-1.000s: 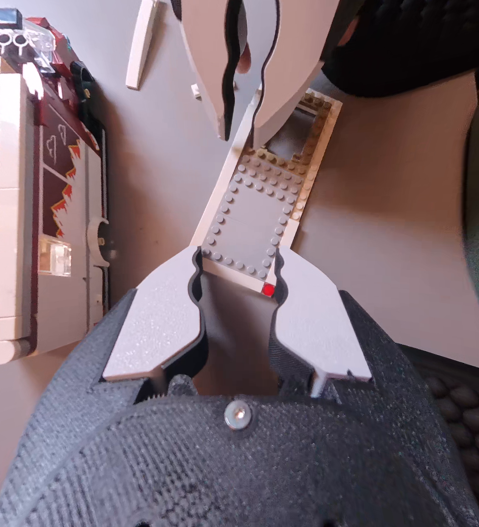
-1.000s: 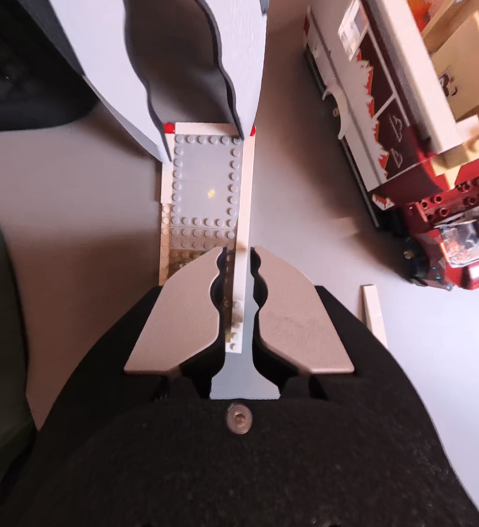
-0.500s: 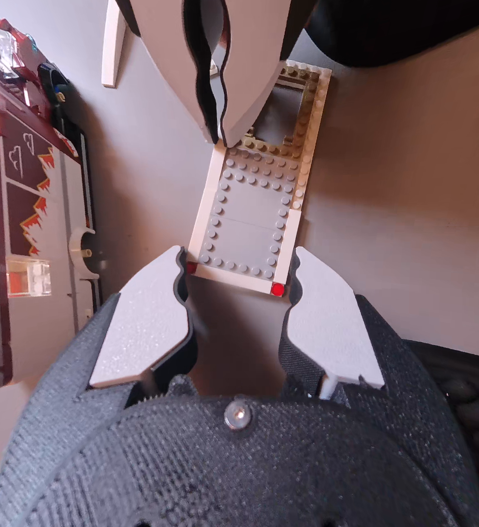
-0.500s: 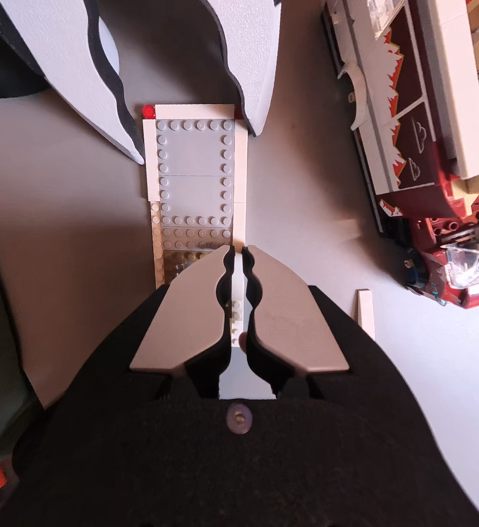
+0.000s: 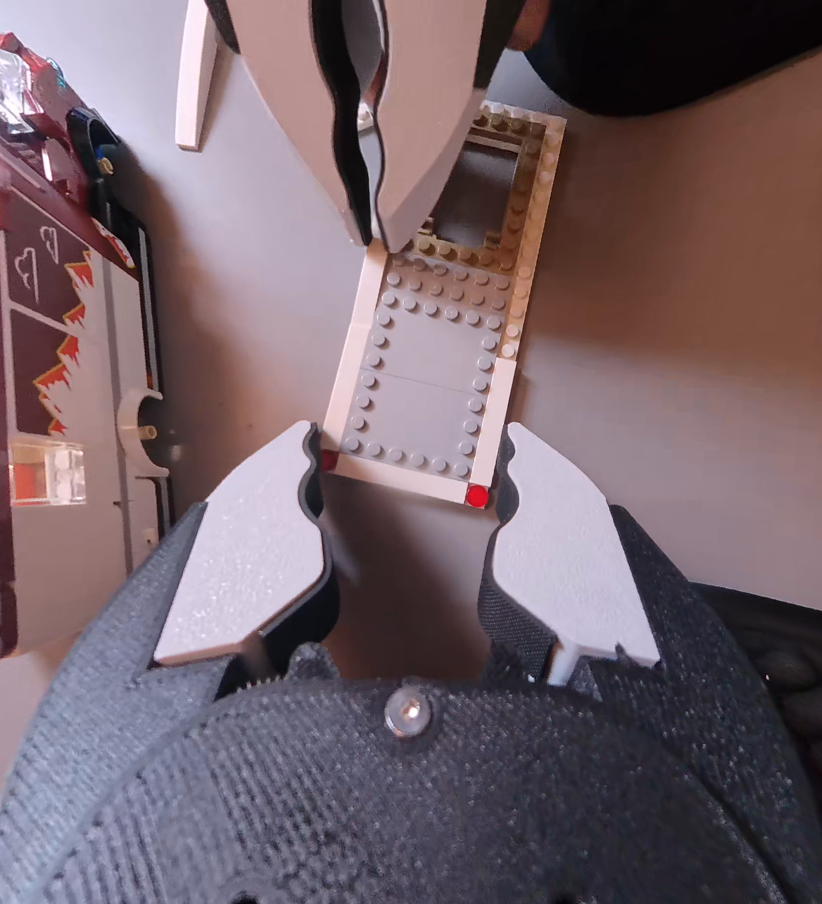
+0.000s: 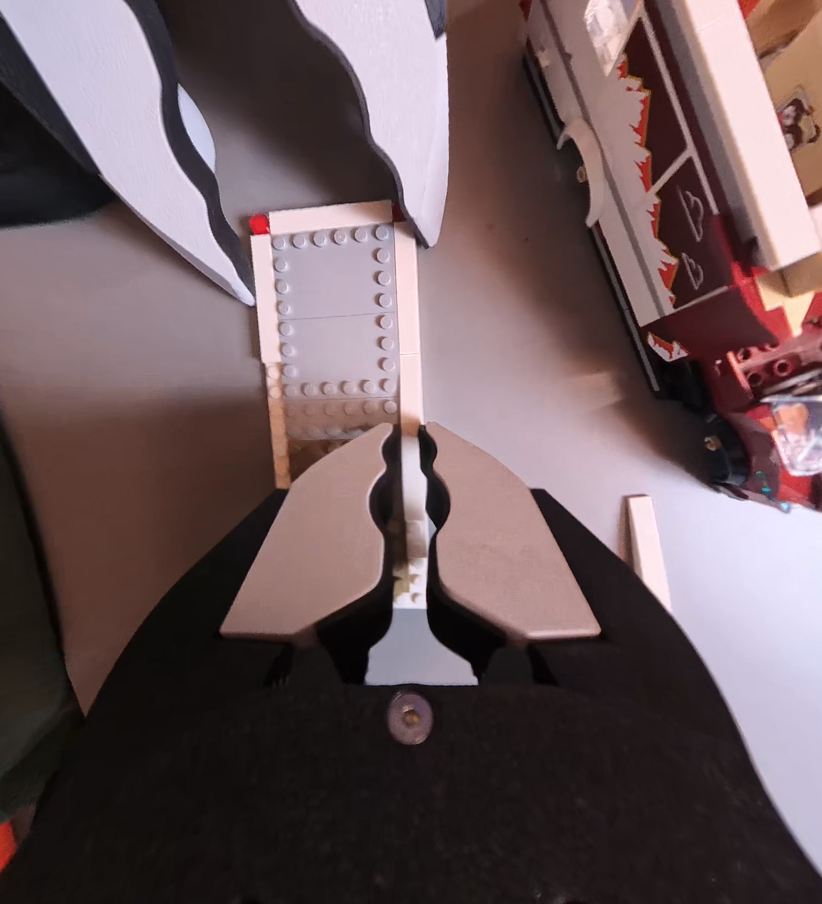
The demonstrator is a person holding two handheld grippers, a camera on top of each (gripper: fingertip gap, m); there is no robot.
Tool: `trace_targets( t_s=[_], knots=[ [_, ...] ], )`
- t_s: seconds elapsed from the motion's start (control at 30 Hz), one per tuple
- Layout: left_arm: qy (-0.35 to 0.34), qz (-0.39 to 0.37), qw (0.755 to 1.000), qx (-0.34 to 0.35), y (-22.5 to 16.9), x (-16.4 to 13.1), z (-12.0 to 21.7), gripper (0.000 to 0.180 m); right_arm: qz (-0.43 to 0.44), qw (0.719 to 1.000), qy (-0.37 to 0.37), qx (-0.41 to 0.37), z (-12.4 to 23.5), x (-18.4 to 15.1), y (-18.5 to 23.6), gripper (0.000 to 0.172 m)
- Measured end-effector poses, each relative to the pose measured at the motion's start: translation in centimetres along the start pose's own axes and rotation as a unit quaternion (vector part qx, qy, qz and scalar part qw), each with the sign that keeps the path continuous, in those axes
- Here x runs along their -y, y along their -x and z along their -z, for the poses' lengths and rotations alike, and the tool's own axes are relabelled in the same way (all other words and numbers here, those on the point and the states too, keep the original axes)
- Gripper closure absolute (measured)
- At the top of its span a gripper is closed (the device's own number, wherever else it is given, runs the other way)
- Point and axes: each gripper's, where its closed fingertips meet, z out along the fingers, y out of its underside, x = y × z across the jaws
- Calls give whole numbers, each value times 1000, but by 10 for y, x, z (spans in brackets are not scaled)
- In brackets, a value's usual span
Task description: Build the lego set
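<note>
Between your two grippers lies the brick plate (image 5: 428, 386). L gripper (image 5: 406, 460) is wide, straddling its red-corner end w/o squeezing; R gripper (image 6: 411, 440) pinches the white edge strip (image 6: 410, 391). Twist R and that strip could pop off.

To my side on the pale worktop (image 6: 497, 391) I see a brick-built vehicle (image 6: 692, 244) in dark red and white, with flame markings and clear pieces at one end. A loose white strip (image 6: 646, 562) lies flat near it, apart. A black knobbly mat (image 5: 815, 685) sits at the worktop's edge.
</note>
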Motion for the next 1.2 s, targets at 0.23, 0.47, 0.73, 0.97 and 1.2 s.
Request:
trace_targets(
  t_s=[0.23, 0.47, 0.73, 0.97, 1.2],
  knots=[
    [-1, -4, 1000, -3, 0, 0, 0, 110, -51, 980, -190, -29, 38, 13, -9, 137],
    [-16, 0, 1000, -3, 2, 1, 0, 110, -47, 968, -228, -93, 56, -12, -29, 172],
    [-35, 17, 999, 12, 1, -2, 6, 108, -19, 986, -125, -112, 58, -57, -59, 159],
    [-45, 20, 998, 26, 3, -3, 4, 110, 47, 991, -62, -108, 57, -60, -90, 151],
    [-52, 29, 998, 32, 3, -2, 3, 110, 65, 996, -17, -62, 35, -53, -99, 165]
  ],
)
